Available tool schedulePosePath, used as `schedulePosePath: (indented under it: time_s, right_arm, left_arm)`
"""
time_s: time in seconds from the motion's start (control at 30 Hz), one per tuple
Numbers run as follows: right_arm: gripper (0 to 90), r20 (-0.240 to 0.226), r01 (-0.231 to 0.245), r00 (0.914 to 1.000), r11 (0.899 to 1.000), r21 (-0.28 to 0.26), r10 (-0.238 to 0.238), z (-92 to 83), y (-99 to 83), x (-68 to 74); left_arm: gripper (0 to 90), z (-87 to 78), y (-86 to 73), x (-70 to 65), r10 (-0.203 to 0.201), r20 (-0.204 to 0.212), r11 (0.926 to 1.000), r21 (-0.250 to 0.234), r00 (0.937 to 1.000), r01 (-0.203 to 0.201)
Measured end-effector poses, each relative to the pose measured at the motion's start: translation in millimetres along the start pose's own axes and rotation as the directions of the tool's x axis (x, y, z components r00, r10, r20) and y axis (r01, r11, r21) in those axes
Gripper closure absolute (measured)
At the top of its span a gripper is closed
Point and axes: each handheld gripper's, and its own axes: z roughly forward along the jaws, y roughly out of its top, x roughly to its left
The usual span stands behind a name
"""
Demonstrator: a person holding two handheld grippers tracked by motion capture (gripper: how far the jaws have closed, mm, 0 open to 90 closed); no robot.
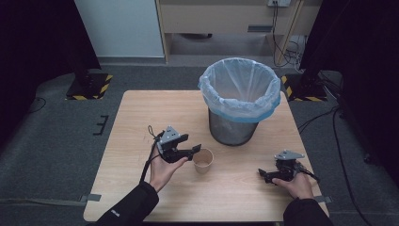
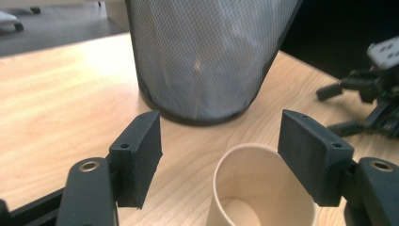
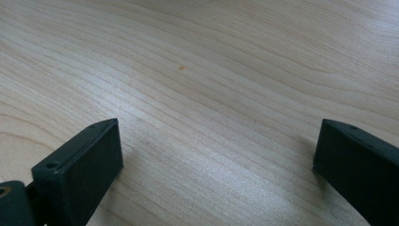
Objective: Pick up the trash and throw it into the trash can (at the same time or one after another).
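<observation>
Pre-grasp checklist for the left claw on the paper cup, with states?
1. Left claw jaws open: ok.
2. Paper cup upright on the table: ok.
3. Cup centred between the jaws: not ok, it sits toward the right jaw in the left gripper view.
4. Pads touching the cup: cannot tell.
5. Bin clear of the cup: ok, apart.
6. Right claw open, away from the cup: ok.

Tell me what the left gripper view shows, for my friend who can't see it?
The left gripper holds its two black jaws wide open around the rim of an upright, empty paper cup, without squeezing it. Behind the cup a mesh waste bin stands on the wooden table. The right gripper rests at the far right edge.
</observation>
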Motion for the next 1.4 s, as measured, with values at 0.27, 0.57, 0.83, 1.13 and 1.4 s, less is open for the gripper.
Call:
schedulePosePath:
  time_s: [0.27, 0.57, 0.83, 1.13, 1.4]
  right_arm:
    - [0.9, -0.002, -0.001, 1.0, 1.0, 0.002, 0.001, 0.6, 0.5, 0.7]
    - [0.8, -0.002, 0.0, 1.0, 1.0, 0.003, 0.0, 0.7, 0.6, 0.8]
    - [0.8, -0.002, -0.002, 1.0, 1.0, 0.004, 0.002, 0.6, 0.6, 0.9]
    - [0.8, -0.002, -0.001, 1.0, 1.0, 0.003, 0.001, 0.7, 0.6, 0.8]
    - [0.8, -0.002, -0.001, 1.0, 1.0, 0.003, 0.001, 0.7, 0.6, 0.8]
  left_arm:
    - [35.0, 14.7, -11.8, 1.8, 0.0, 0.004, 0.9981, 0.062, 1.0, 0.0]
    - [50.9, 24.9, -20.3, 6.2, -0.001, -0.003, 0.9909, 0.135, 1.0, 0.001]
    - [73.8, 24.5, -24.4, 11.1, -0.029, -0.017, 0.9792, 0.2, 0.9994, 0.032]
    - [83.4, 14.8, -17.2, 14.9, -0.06, -0.009, 0.9843, 0.166, 0.9982, 0.06]
    - [83.8, -3.2, -2.3, 20.5, -0.073, -0.014, 0.9933, 0.089, 0.9972, 0.074]
